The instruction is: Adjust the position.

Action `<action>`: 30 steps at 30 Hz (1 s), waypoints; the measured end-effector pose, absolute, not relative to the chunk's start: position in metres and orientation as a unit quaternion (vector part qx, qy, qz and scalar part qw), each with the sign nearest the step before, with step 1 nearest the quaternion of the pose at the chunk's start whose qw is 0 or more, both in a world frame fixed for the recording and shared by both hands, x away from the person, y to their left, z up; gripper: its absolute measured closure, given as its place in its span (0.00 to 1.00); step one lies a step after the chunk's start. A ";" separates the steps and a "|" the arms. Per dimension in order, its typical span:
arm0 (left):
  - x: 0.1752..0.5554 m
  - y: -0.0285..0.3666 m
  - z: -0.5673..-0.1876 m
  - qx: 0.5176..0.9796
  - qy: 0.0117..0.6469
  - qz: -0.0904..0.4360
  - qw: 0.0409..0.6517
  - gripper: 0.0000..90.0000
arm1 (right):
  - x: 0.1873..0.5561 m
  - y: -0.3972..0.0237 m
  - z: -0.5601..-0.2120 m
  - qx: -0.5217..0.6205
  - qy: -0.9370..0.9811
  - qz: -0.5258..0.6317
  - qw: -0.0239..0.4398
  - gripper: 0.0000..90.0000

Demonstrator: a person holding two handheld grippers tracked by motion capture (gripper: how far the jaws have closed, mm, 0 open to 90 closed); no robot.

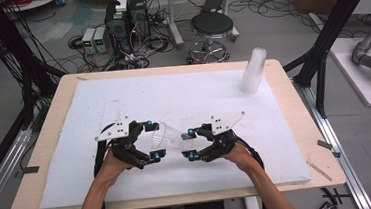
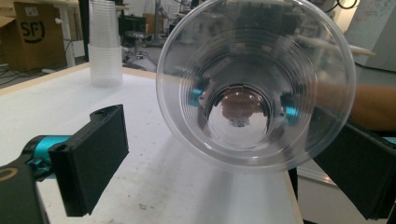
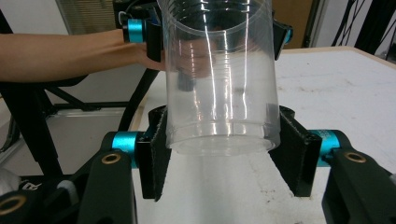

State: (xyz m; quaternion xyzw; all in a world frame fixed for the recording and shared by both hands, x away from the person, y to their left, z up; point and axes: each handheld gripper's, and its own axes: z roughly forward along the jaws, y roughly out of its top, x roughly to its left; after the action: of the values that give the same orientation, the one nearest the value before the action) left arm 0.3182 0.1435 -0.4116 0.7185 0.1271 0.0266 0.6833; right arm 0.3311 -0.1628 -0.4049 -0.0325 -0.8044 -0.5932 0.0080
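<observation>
Over white bench (image 1: 187, 92), stack of cups (image 1: 252, 70) at back: clear cup (image 1: 168, 137) clamped at base by right hand-held gripper (image 1: 191, 144); left hand-held gripper (image 1: 152, 140) wide around its rim, not touching.

The only legible marking is "SF" in dark letters inside a partial ring, printed on the side of a brown cardboard box (image 2: 35, 35) (seen in the left gripper view, at the far left beyond the table edge). Nothing else is readable.
</observation>
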 end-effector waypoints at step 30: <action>0.319 0.123 -0.404 0.708 0.080 0.002 0.702 0.31 | 0.332 -0.161 -0.407 -0.017 -0.797 -0.604 0.014 0.48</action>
State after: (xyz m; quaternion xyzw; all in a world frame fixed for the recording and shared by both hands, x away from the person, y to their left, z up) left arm 0.3188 0.1229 -0.4044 0.7080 0.0805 0.0021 0.7016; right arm 0.3318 -0.1606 -0.4075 -0.0167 -0.7967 -0.6041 0.0137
